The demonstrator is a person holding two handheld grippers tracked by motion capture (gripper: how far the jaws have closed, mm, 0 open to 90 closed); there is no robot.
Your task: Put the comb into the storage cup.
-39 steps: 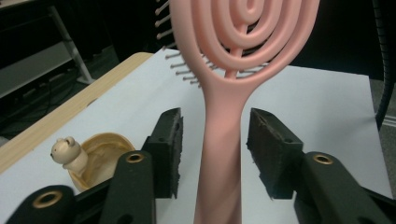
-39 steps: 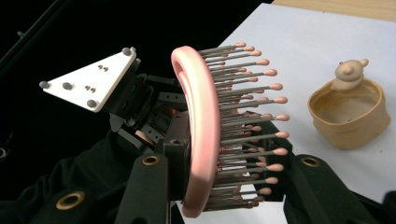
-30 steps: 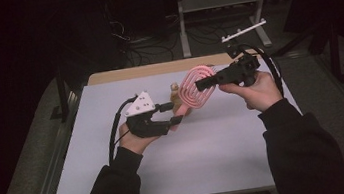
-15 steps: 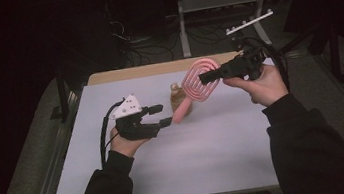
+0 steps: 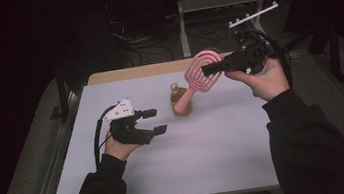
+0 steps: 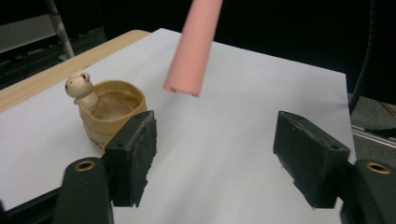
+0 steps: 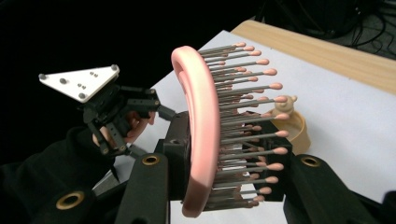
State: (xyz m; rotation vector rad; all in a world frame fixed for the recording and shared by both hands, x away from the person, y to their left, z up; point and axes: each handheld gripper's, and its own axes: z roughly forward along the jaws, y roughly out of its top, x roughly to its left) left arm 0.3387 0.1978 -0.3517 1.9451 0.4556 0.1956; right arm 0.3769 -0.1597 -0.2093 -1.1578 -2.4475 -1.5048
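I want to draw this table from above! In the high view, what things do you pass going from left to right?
Left gripper → little brown cup → pink hairbrush → right gripper, clamped on the brush's head.

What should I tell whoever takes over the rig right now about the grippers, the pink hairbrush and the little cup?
Right gripper: shut on the pink hairbrush, clamping its head and holding it in the air, handle hanging toward the cup.
Left gripper: jaws have just been opening, nothing between them, low over the white table cover.
Small tan cup with an animal figure on its rim: upright on the cover, beyond the left jaws.
Done: brush lifted, left grip released.
Left: likely lowering the handle into the cup; that is a guess.
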